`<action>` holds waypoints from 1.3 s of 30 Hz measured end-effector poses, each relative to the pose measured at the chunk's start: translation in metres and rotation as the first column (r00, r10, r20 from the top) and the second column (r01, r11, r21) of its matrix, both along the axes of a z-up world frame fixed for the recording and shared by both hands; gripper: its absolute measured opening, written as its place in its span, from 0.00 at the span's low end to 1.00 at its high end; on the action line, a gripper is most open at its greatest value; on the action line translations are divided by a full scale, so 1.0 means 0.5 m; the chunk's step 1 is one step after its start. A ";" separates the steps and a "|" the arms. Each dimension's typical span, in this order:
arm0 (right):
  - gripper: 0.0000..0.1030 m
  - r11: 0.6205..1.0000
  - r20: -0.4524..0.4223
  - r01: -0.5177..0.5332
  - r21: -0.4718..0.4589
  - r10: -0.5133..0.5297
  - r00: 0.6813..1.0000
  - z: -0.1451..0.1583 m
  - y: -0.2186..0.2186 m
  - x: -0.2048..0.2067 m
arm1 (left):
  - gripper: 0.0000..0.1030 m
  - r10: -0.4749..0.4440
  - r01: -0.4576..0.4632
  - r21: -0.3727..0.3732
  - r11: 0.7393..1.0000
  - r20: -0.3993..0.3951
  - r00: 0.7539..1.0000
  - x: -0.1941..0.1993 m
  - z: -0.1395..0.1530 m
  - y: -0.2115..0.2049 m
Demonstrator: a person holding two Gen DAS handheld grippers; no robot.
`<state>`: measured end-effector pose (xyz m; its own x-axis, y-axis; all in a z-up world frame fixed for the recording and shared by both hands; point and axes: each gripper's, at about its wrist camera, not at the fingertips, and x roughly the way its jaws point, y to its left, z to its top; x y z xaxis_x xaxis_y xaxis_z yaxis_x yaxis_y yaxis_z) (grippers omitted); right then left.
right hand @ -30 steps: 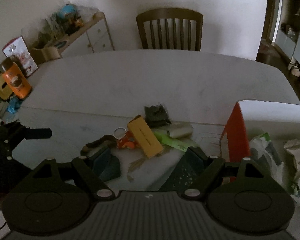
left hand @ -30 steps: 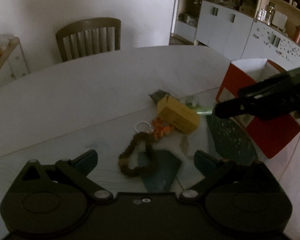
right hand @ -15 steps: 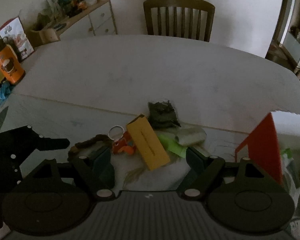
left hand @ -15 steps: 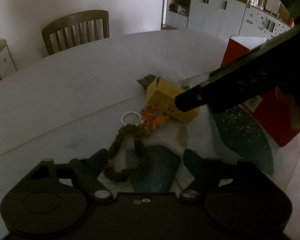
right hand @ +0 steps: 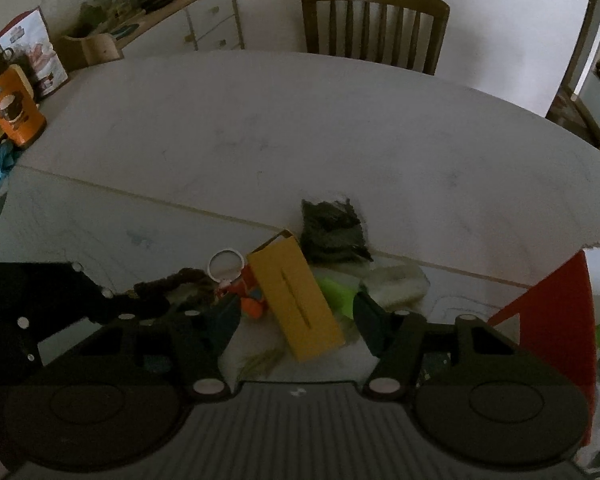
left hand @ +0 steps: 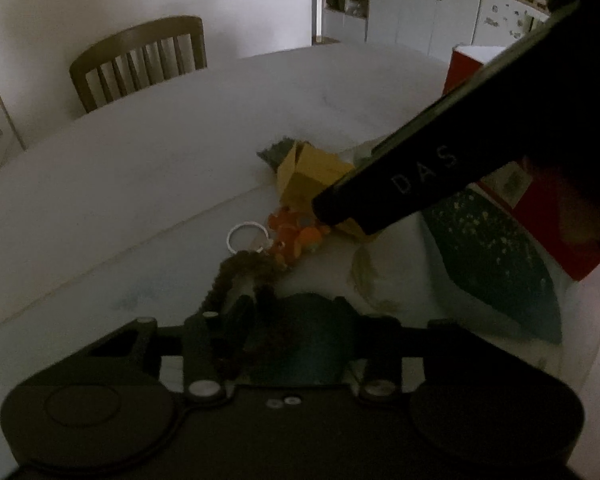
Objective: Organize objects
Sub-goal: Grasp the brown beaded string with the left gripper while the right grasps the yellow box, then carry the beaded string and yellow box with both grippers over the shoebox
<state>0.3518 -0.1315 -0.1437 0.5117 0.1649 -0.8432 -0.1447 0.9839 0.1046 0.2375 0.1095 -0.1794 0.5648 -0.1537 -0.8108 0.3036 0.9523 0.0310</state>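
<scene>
Both grippers are dropping closer to the clutter than a second ago, jaws closing: the left gripper (left hand: 292,316) is narrowing around the brown braided loop (left hand: 236,276), left of the yellow box (right hand: 296,300); the right gripper (right hand: 296,316) is straddling that box, pads not touching.

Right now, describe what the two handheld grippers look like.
Both are matte black plastic. Each has two round housings, silver pivot screws and angled link arms carrying dark teal finger pads. The right gripper has a ribbed grey body; white letters "DAS" mark its side in the left view. The left gripper has a smooth body.
</scene>
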 end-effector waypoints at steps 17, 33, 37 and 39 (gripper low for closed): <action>0.29 0.999 -0.003 -0.024 -0.023 0.024 1.000 -0.018 0.021 0.014 | 0.06 0.069 -0.072 -0.074 0.995 -0.042 0.997 0.015 0.003 0.027; 0.28 0.995 -0.056 0.081 0.062 -0.078 0.995 0.016 0.009 -0.085 | 0.06 0.164 -0.181 -0.241 0.954 -0.087 0.983 -0.035 0.062 0.062; 0.28 0.992 -0.058 0.094 0.080 -0.090 0.994 0.042 0.002 -0.128 | 0.05 0.162 -0.173 -0.259 0.950 -0.064 0.985 -0.058 0.096 0.056; 0.28 0.991 -0.052 0.103 0.087 -0.098 0.994 0.060 -0.004 -0.150 | 0.05 0.160 -0.172 -0.275 0.946 -0.065 0.985 -0.065 0.112 0.051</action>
<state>0.2768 -0.1336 -0.1137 0.4890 0.1901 -0.8513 -0.0382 0.9797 0.1968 0.2050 0.1353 -0.1235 0.5686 -0.2836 -0.7721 0.1359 0.9582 -0.2518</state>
